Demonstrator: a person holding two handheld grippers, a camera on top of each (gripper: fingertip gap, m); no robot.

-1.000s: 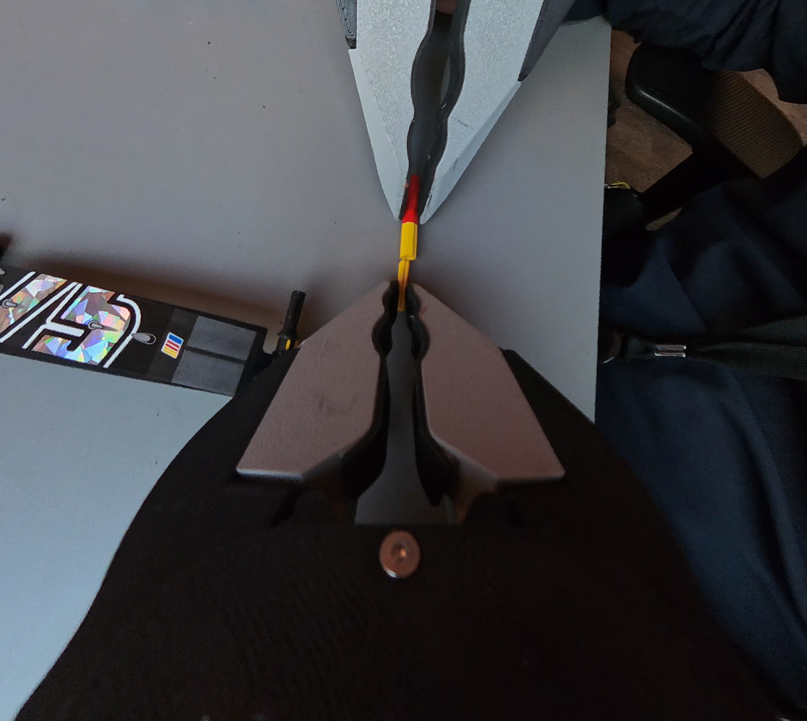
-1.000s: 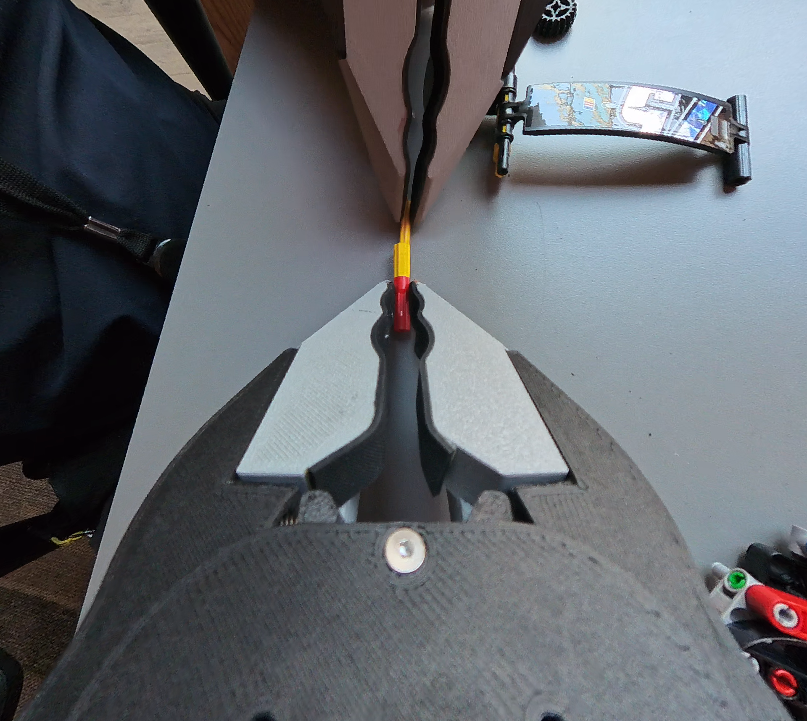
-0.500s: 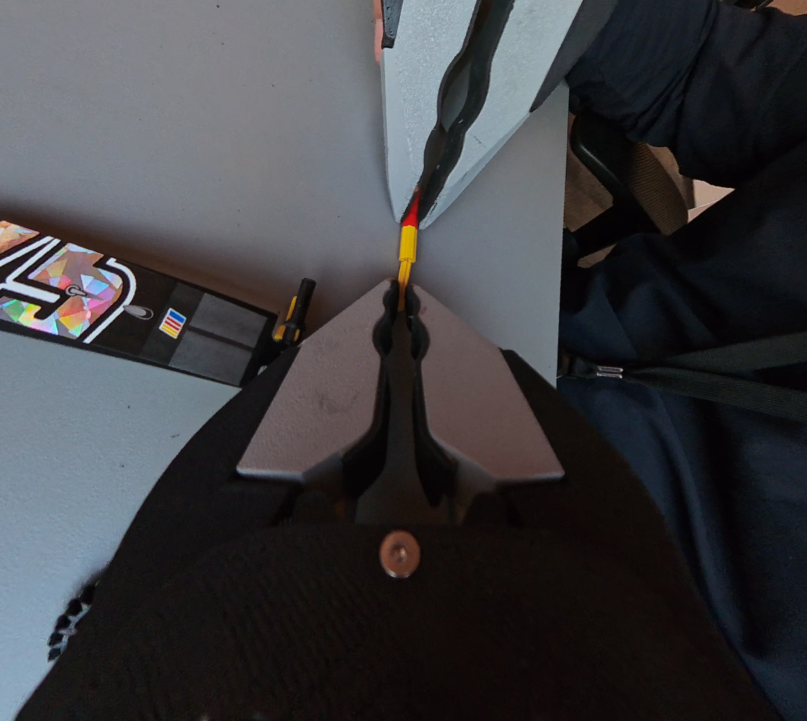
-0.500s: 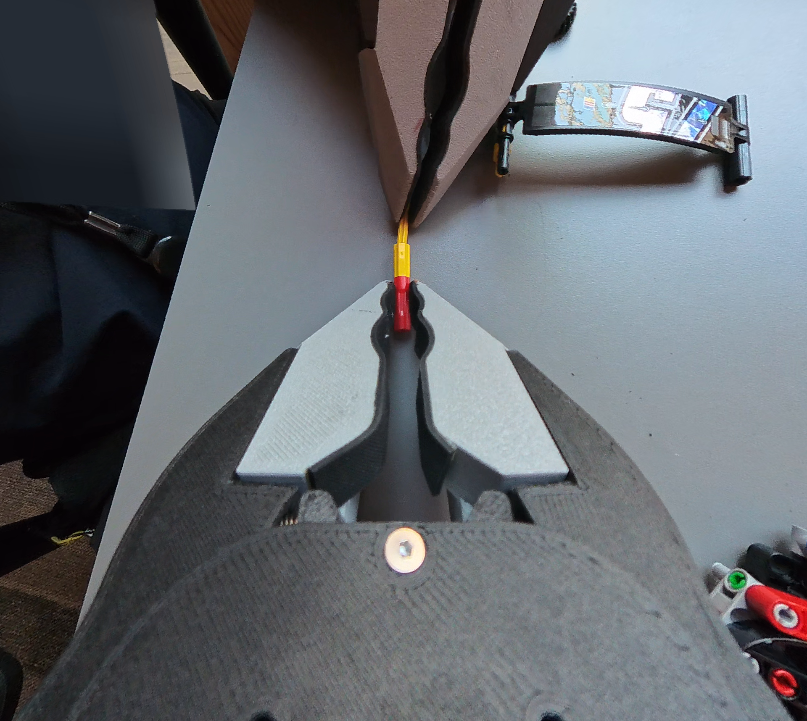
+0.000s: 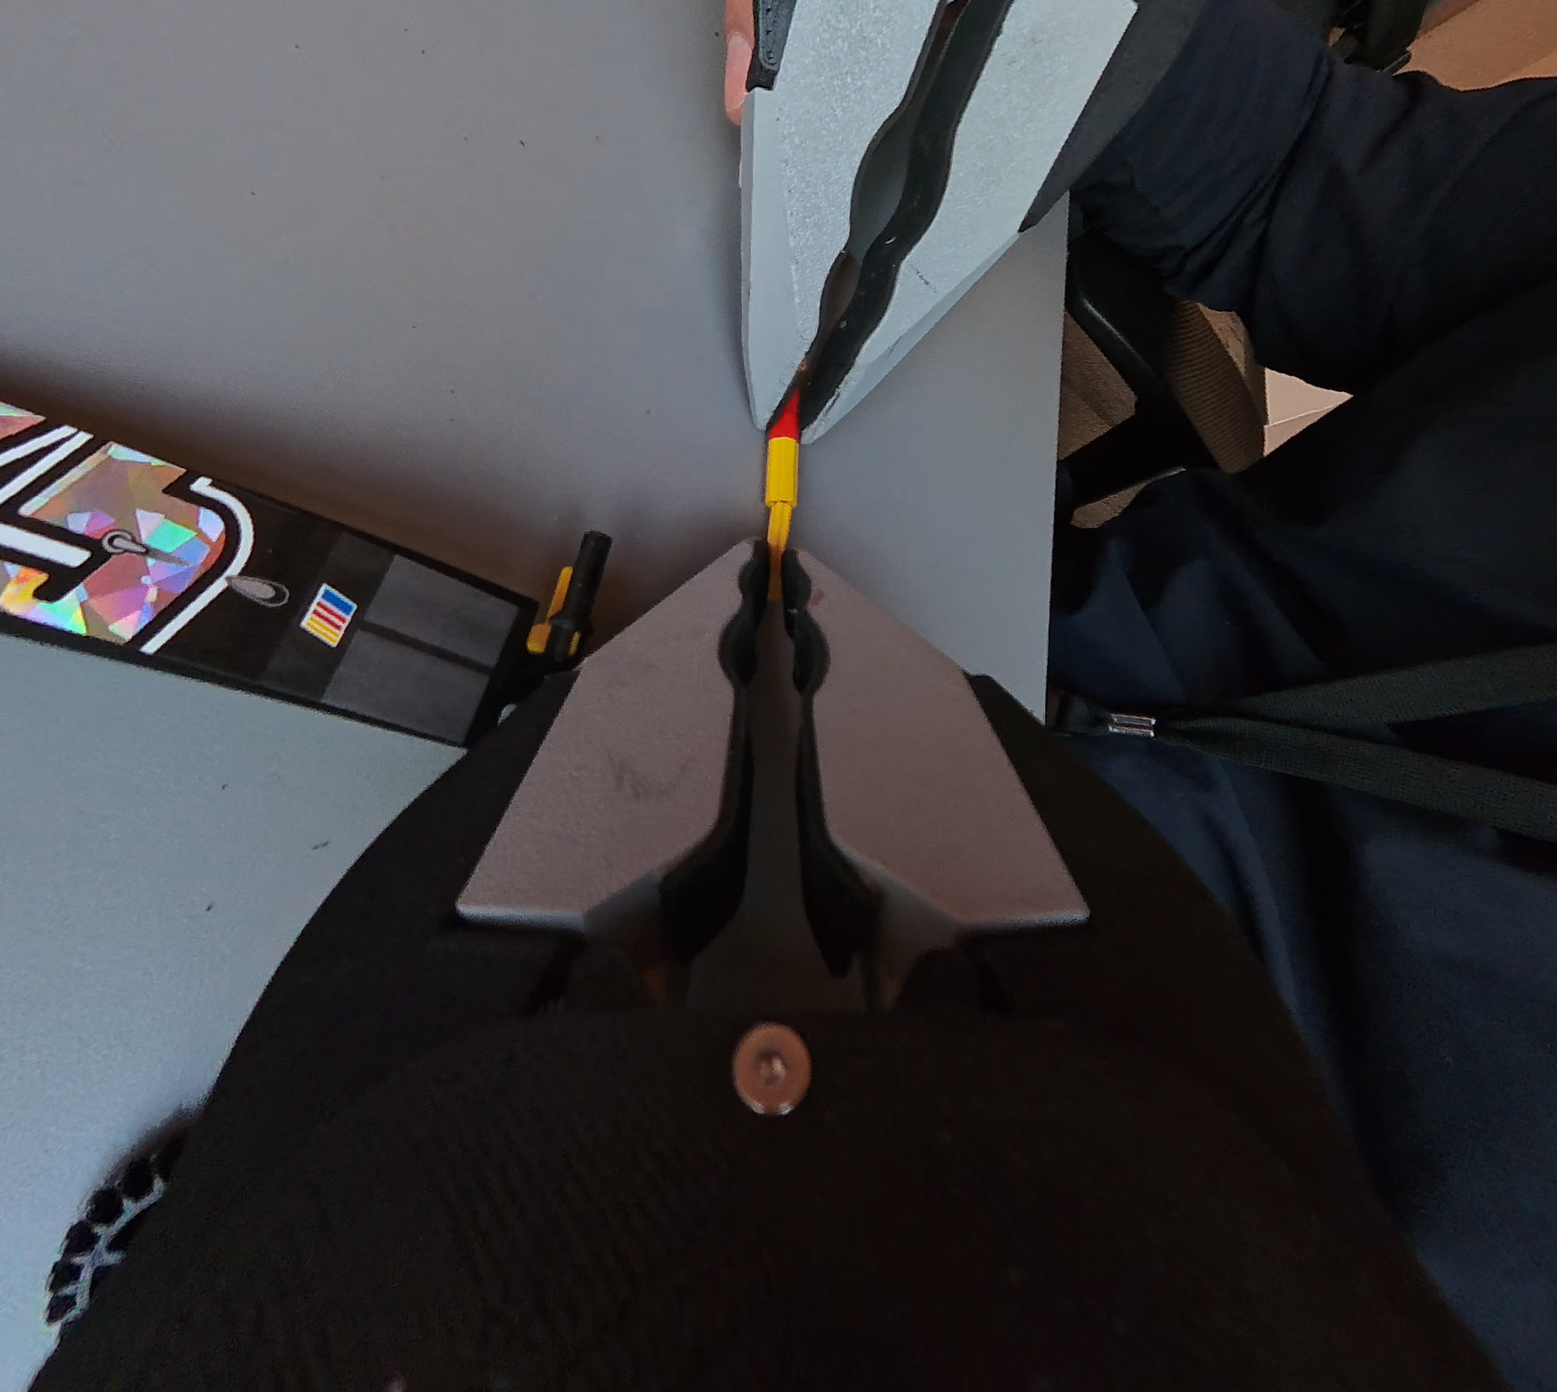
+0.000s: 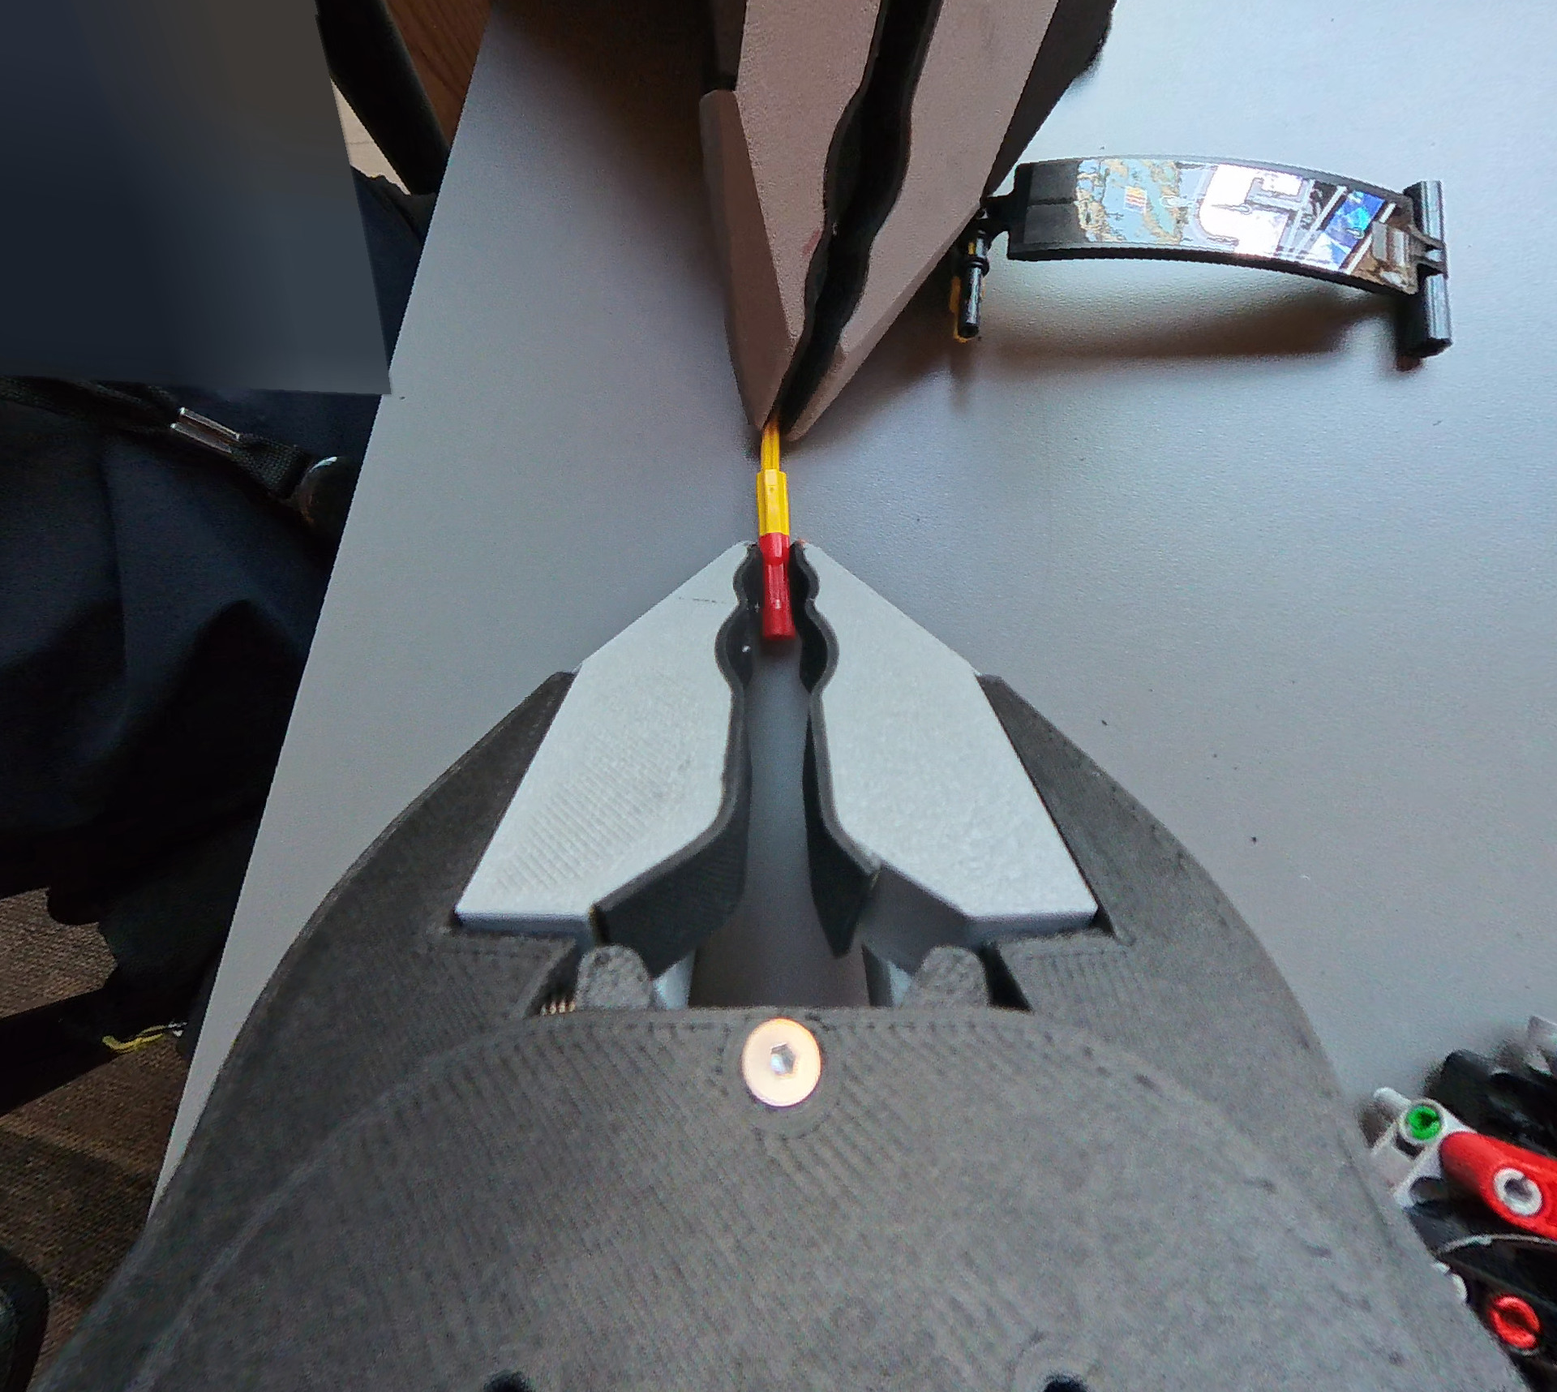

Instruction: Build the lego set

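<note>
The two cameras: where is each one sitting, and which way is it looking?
Left wrist view: sits on the left hand-held gripper, looking along its fingers at the thin yellow plastic axle; a dark sleeve shows.
Right wrist view: sits on the right hand-held gripper, facing the opposite way, at the short red plastic pin.
Shared: the yellow-and-red piece, both grippers, the grey table, the curved black panel with shiny sticker.
</note>
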